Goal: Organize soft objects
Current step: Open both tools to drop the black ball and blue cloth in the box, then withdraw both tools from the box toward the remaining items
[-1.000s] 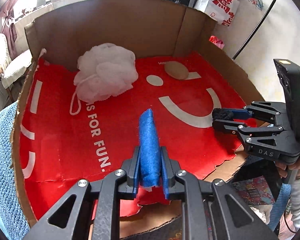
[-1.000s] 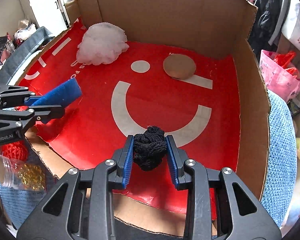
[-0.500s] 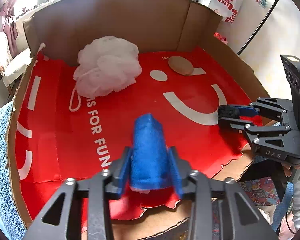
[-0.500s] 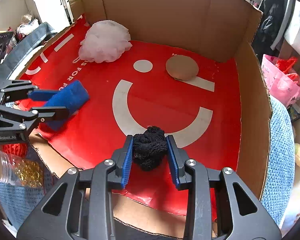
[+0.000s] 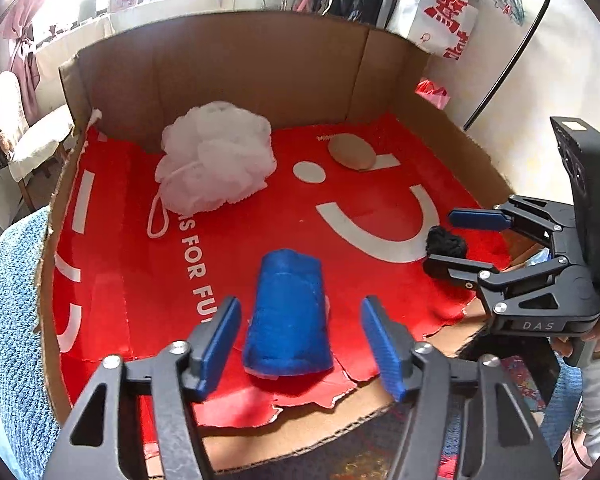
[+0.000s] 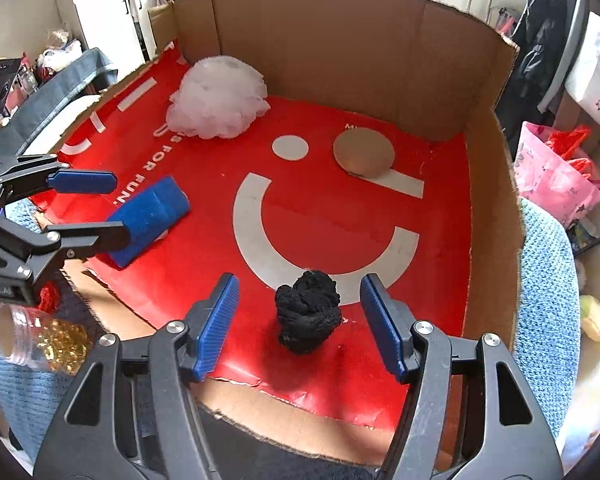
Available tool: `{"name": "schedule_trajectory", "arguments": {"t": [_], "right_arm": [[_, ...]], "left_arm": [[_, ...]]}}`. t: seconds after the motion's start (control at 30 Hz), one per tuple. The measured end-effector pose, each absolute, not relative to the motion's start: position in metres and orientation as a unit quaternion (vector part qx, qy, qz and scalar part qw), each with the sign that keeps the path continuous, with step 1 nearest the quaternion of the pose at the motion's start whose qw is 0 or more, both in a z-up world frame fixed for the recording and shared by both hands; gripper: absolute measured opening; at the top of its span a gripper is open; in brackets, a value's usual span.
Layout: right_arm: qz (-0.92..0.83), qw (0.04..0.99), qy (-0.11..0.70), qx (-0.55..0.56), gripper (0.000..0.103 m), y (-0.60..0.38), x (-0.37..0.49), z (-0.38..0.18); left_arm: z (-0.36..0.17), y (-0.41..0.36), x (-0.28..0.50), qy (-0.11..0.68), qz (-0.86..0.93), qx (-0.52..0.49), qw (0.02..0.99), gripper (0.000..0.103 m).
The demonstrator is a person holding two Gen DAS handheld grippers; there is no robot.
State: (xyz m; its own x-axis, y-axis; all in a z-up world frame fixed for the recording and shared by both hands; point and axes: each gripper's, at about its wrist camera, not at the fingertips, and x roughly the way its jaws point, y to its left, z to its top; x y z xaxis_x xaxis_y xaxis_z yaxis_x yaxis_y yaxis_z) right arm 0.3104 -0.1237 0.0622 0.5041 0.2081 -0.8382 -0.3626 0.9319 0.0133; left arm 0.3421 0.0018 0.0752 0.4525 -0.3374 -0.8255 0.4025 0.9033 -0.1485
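A blue cloth roll (image 5: 287,312) lies on the red floor of the cardboard box (image 5: 227,68), between the jaws of my left gripper (image 5: 300,340). Those jaws are opening and the pads stand clear of the roll. In the right wrist view a black knitted ball (image 6: 308,312) rests on the red floor between the jaws of my right gripper (image 6: 300,320), which are also opening with gaps on both sides. Each gripper shows in the other's view: the right gripper (image 5: 460,240) and the left gripper (image 6: 95,208). The blue cloth roll (image 6: 147,216) shows there too.
A white mesh bath pouf (image 5: 215,164) sits at the back left of the box and a tan round sponge (image 6: 364,150) at the back right. Cardboard walls (image 6: 488,184) close three sides. A jar of yellow beads (image 6: 43,340) lies outside the torn front edge.
Both grippers have opened. The blue roll dropped out of the left jaws onto the red floor and spread wider; the black ball now rests free between the right jaws.
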Motion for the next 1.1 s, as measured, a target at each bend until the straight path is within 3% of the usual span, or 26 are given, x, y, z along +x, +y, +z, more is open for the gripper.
{"name": "schedule_trajectory", "arguments": {"t": [0.43, 1.1], "right_arm": [[0.145, 0.893, 0.42, -0.07, 0.073, -0.141, 0.263, 0.108], [0.101, 0.93, 0.348, -0.057, 0.081, -0.179, 0.155, 0.155]], "left_arm": [[0.119, 0.017, 0.296, 0.409, -0.193, 0.034, 0.891, 0.095], [0.161, 0.057, 0.193, 0.327, -0.136, 0.028, 0.935, 0.102]]}}
